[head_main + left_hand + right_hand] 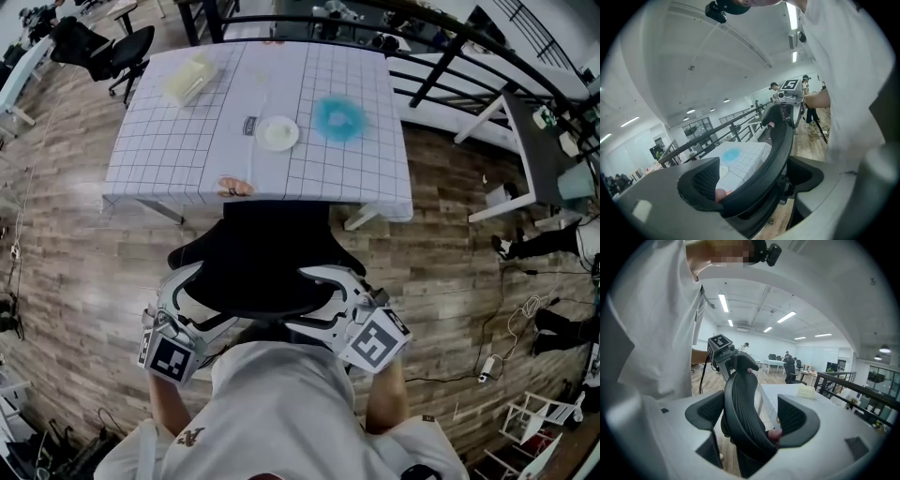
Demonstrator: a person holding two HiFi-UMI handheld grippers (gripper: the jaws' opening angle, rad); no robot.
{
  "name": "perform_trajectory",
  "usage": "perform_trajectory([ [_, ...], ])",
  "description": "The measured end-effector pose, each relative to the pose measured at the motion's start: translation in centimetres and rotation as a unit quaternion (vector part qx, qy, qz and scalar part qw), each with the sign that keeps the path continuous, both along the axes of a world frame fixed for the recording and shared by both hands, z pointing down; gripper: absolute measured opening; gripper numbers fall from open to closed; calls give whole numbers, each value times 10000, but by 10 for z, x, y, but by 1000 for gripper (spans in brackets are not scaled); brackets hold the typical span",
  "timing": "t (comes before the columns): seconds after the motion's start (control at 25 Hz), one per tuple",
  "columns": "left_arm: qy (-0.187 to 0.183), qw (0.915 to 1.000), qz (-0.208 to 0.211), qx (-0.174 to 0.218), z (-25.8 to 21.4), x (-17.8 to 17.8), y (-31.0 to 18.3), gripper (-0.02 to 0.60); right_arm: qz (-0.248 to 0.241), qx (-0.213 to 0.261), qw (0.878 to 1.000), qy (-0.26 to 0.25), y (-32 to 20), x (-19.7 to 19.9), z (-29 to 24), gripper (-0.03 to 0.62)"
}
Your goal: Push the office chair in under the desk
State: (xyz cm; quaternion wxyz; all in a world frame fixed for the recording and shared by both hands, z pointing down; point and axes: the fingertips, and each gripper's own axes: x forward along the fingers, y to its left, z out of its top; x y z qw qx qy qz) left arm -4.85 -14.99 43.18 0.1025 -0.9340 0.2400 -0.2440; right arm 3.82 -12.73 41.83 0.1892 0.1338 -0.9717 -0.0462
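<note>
Backrest rim of office chair [267, 253] sits in both claws: left claw [195, 298] pinches its left end, right claw [330, 292] its right end. Only the head view shows the seat at the table [187, 159] near edge. Gripper views show the rim between pads [705, 412].

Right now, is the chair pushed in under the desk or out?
Mostly out. In the head view the chair stands in front of the desk; only its seat's front reaches the desk's near edge.
</note>
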Motion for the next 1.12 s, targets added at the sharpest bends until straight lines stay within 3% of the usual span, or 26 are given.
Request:
perform_trajectory([
  [0.8, -8, 9995, 306, -6, 1, 0, -40, 443, 323, -58, 9994, 46, -35, -2, 2, 367],
  [1.0, -155, 9997, 203, -63, -2, 5, -48, 443, 322, -44, 9995, 20, -40, 6, 0, 367],
  [1.12, -29, 9996, 280, -25, -1, 13, -47, 443, 289, -35, 9996, 2, -42, 11, -1, 367],
])
